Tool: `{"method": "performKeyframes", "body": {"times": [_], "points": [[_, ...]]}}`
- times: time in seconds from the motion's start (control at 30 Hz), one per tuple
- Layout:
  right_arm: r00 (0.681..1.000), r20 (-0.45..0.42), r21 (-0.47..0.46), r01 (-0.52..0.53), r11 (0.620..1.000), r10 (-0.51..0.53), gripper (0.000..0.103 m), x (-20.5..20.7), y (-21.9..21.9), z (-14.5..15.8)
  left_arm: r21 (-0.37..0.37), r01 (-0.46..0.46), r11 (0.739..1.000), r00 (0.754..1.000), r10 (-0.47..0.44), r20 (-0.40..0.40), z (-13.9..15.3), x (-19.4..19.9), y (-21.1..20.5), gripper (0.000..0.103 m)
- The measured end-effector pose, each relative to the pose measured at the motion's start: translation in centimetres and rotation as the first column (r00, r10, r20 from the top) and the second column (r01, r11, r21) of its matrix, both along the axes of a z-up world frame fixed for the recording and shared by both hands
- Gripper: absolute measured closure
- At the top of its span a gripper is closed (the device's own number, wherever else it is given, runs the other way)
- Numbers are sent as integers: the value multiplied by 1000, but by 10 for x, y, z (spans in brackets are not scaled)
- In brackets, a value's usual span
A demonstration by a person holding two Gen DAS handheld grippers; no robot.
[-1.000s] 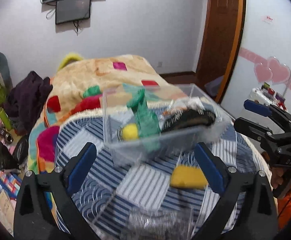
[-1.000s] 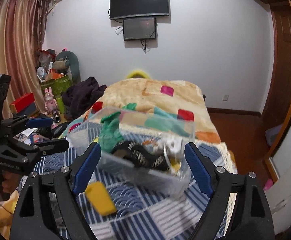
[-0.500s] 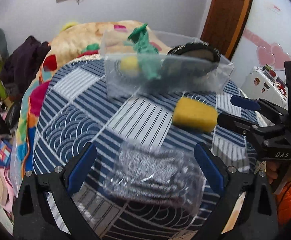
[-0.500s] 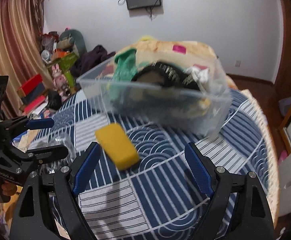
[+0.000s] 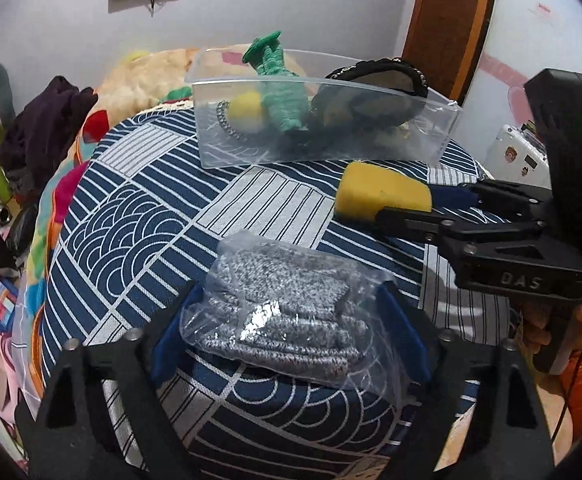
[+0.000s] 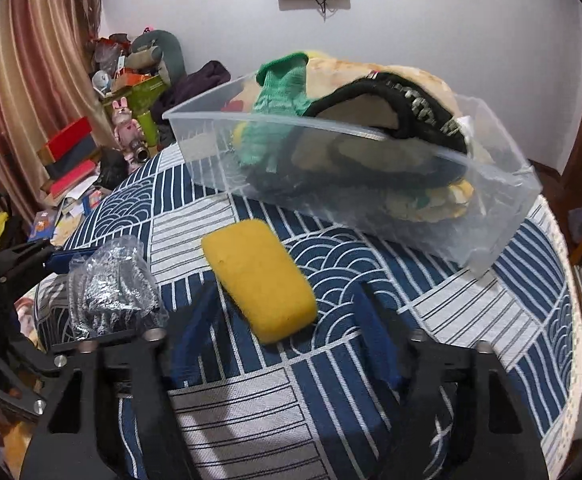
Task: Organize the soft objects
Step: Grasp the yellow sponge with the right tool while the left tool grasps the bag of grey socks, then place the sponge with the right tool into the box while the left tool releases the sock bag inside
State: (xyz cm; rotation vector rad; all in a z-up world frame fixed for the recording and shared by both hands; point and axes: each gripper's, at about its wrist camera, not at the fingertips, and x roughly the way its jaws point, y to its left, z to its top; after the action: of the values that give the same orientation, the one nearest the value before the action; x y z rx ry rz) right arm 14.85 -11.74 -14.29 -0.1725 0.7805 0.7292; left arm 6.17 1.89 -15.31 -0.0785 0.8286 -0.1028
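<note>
A clear plastic bin [image 5: 431,136] [image 6: 491,232] stands on a blue patterned cushion and holds a green knit item [image 5: 279,76], a yellow ball [image 5: 245,112] and a black slipper [image 6: 419,112]. A yellow sponge [image 5: 383,196] [image 6: 259,276] lies in front of it. A clear bag of grey knit cloth [image 5: 283,312] [image 6: 111,284] lies nearer. My left gripper [image 5: 287,340] is open, with the bag between its blue pads. My right gripper [image 6: 287,336] is open, its pads either side of the sponge's near end.
The cushion [image 5: 131,220] is round and drops off at its edges. A bed with a patchwork blanket [image 5: 151,76] lies behind. Clutter, boxes and toys [image 6: 91,152] fill the floor at left. A wooden door [image 5: 451,20] stands at right.
Both grippers have dropped down and forward toward the cushion. The left one now straddles the bag; the right one has reached the sponge. Both stay open.
</note>
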Motion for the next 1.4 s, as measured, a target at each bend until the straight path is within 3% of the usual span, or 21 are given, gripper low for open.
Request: {"method": "performKeyframes", "body": {"times": [0.07,0.27,0.77,1.17,1.4], "points": [[1000,-19,11,-12,1000,13,61,1,-1,-1,-1,3,1000,1000,-3,7,1,0,0,33],[1000,-3,31,-26,999,27,65,-6,-7,4,-36,0,999,1000,1,13,6,2,5,43],[994,100,102,32,994,-42,66,-12,-27,43,-36,-54,998,986,59,154,56,20,22,43],[949,265,199,121,972,-173,65,-7,-50,96,-19,-110,994,933,110,342,115,40,25,43],[932,310,185,136,973,-189,65,8,-38,103,-23,-114,993,933,115,340,117,72,26,43]]}}
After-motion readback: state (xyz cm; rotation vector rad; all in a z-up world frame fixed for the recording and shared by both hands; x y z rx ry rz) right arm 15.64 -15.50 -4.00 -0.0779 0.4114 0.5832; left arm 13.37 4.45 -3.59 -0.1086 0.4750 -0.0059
